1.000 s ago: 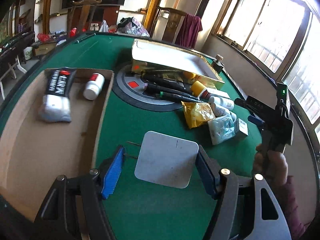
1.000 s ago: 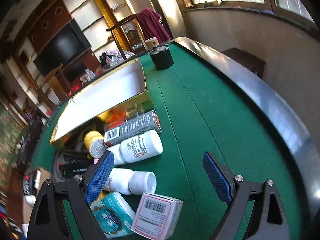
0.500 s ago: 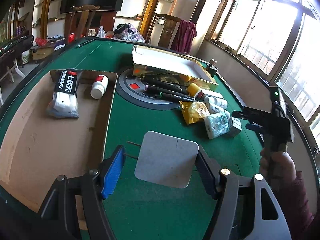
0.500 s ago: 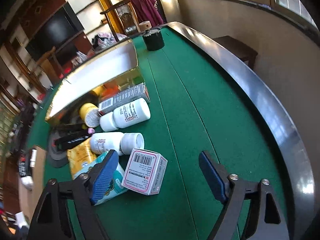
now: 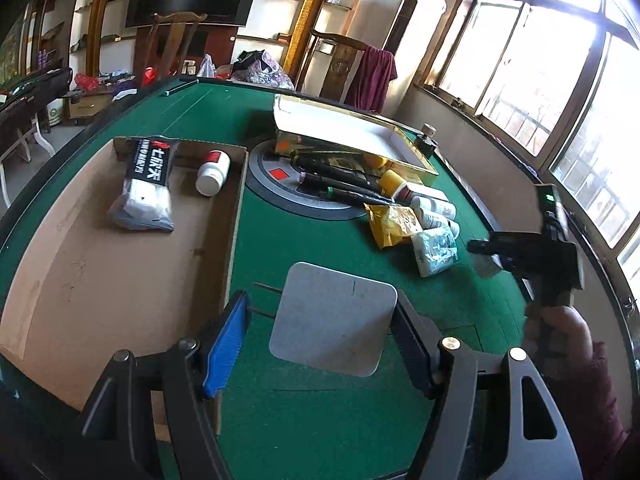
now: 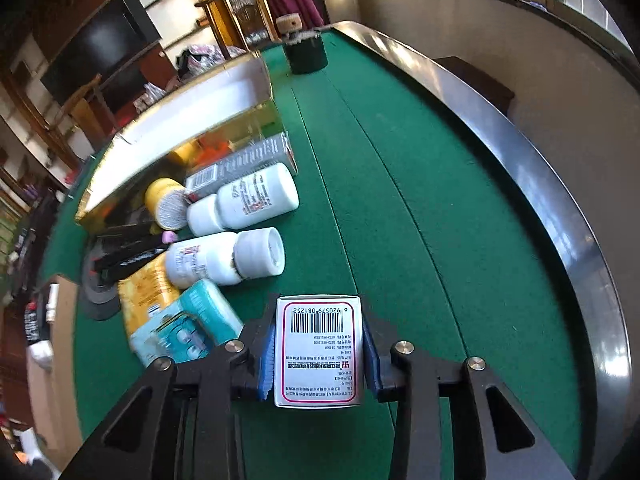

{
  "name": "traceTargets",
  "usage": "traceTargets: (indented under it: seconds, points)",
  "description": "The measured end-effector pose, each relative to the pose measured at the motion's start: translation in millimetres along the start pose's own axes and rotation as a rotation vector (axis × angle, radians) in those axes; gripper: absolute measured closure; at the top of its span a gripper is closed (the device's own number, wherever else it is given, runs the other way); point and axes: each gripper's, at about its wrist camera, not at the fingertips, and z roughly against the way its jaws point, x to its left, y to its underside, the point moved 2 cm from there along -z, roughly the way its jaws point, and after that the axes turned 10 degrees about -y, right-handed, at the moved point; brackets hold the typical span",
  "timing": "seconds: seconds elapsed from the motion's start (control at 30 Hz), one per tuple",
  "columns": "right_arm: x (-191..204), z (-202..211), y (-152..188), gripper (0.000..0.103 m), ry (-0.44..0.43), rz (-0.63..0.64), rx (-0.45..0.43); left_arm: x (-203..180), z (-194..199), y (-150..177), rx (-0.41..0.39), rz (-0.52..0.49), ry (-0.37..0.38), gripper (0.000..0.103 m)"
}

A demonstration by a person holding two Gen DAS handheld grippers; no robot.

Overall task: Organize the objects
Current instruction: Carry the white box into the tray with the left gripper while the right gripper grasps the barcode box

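Observation:
My right gripper (image 6: 318, 350) is shut on a small white box with a pink border and barcode (image 6: 319, 350), at the near end of a pile on the green table. The pile holds two white pill bottles (image 6: 224, 258) (image 6: 244, 200), a yellow-capped bottle (image 6: 166, 204), a teal packet (image 6: 184, 326), a yellow packet (image 6: 144, 284) and a grey carton (image 6: 240, 162). My left gripper (image 5: 320, 336) is open and empty over a grey square pad (image 5: 334, 312). A cardboard tray (image 5: 100, 264) at left holds a black-and-white packet (image 5: 146, 184) and a white bottle (image 5: 212, 172). The right gripper also shows in the left wrist view (image 5: 490, 250).
A gold open box (image 5: 352, 136) lies behind the pile, with black pens (image 5: 344, 184) on a round grey disc (image 5: 280, 192). A dark jar (image 6: 306, 54) stands at the far table edge. The metal table rim (image 6: 520, 152) curves along the right.
My right gripper moved forward and closed on the white barcode box, which lay loose between open jaws before. The left gripper stayed open over the pad.

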Motion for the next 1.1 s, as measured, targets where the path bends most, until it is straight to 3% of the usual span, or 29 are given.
traceTargets:
  seconds: [0.13, 0.3, 0.47, 0.6, 0.73, 0.87, 1.1]
  points:
    - [20, 21, 0, 0.065, -0.116, 0.010, 0.001, 23, 11, -8, -0.008, 0.041, -0.003, 0.034]
    - [87, 33, 4, 0.065, -0.256, 0.114, 0.009, 76, 31, -30, -0.039, 0.109, -0.083, 0.034]
    - [169, 15, 19, 0.065, -0.425, 0.201, 0.115, 127, 33, -59, -0.058, 0.121, -0.226, 0.034]
    - [240, -11, 40, 0.065, -0.515, 0.276, 0.214, 155, 5, -83, -0.029, 0.100, -0.296, 0.034]
    - [296, -40, 66, 0.065, -0.543, 0.332, 0.296, 171, -32, -94, 0.029, 0.095, -0.316, 0.034]
    - [335, -74, 82, 0.065, -0.488, 0.395, 0.323, 180, -67, -102, 0.061, 0.071, -0.351, 0.034]
    - [345, -121, 90, 0.064, -0.379, 0.420, 0.347, 189, -105, -113, 0.081, 0.046, -0.373, 0.034]
